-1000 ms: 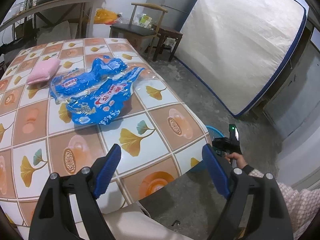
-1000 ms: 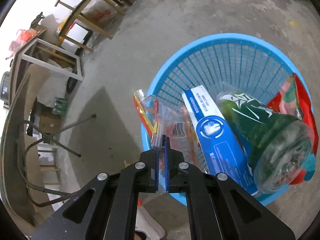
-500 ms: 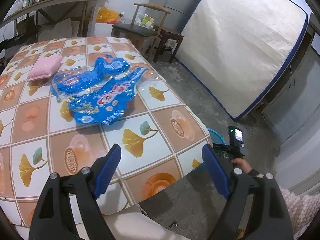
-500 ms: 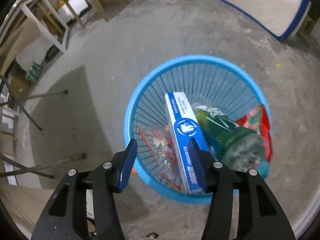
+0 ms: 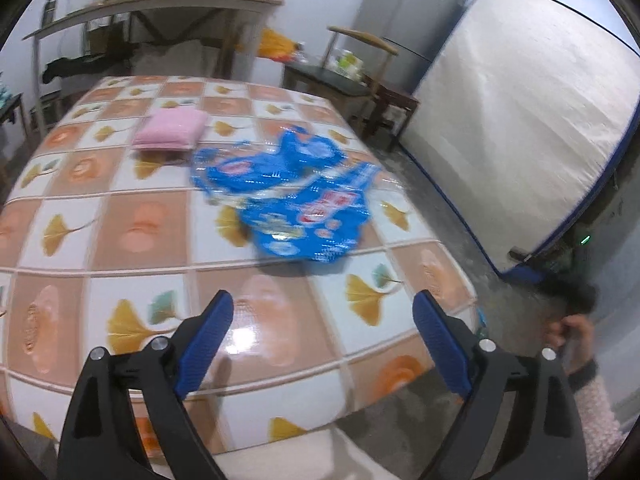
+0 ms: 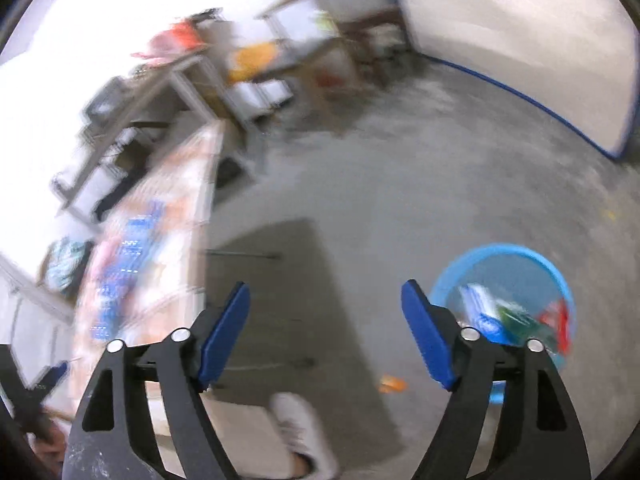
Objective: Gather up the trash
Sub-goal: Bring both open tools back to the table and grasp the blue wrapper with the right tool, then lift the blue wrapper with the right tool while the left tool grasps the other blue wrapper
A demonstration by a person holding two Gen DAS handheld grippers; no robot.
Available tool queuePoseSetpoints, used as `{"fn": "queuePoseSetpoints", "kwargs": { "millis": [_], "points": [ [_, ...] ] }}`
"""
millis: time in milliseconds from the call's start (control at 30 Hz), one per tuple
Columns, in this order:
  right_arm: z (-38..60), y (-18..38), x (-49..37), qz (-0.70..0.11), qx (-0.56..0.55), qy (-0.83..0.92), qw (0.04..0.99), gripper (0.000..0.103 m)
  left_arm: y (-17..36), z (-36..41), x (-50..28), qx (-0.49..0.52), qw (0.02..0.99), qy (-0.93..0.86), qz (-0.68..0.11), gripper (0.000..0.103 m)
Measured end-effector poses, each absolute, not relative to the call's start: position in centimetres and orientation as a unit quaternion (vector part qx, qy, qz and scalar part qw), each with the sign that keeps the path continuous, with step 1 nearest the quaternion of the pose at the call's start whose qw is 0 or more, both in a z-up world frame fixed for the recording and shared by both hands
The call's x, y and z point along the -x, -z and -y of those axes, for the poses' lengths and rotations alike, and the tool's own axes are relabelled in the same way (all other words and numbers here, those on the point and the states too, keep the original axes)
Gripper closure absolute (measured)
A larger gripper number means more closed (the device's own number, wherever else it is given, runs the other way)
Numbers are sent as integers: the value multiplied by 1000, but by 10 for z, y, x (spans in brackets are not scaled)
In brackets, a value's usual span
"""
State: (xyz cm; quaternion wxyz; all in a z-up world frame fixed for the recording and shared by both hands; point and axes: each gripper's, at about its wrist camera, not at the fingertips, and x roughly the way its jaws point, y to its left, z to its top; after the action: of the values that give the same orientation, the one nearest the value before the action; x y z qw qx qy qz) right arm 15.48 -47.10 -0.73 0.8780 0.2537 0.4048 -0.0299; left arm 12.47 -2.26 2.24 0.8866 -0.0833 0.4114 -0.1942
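Blue plastic wrappers lie on table straight ahead of left claw, long axis slanting away-left; both claws wide, empty, just opened; right claw off near basket.

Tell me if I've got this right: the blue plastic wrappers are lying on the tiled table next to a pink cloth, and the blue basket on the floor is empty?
Not quite. The blue basket is not empty: the right wrist view shows a blue-and-white box, something green and something red inside it. The rest holds: the blue plastic wrappers lie on the tiled table near the pink cloth.
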Motion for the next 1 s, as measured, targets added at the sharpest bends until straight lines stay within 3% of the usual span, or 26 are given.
{"fn": "queuePoseSetpoints", "kwargs": {
  "millis": [200, 467, 633, 700, 833, 933, 1000],
  "points": [
    [355, -39, -218, -403, -195, -117, 886, 13, -20, -14, -123, 86, 901, 146, -399, 10],
    [225, -25, -330, -463, -60, -151, 872, 13, -12, -28, -146, 99, 909, 142, -380, 9],
    [197, 17, -381, -517, 12, -104, 849, 20, -2, -34, -152, 123, 899, 152, -392, 9],
    [195, 31, -388, -535, 32, -88, 840, 32, 3, -37, -149, 123, 897, 156, -395, 9],
    [191, 44, -388, -550, 40, -73, 831, 41, 12, -37, -143, 124, 889, 177, -404, 9],
    [188, 43, -378, -551, 42, -75, 830, 63, 16, -33, -136, 124, 884, 198, -405, 9],
    [186, 41, -369, -551, 42, -73, 830, 83, 17, -30, -131, 121, 882, 214, -403, 11]
  ]
}}
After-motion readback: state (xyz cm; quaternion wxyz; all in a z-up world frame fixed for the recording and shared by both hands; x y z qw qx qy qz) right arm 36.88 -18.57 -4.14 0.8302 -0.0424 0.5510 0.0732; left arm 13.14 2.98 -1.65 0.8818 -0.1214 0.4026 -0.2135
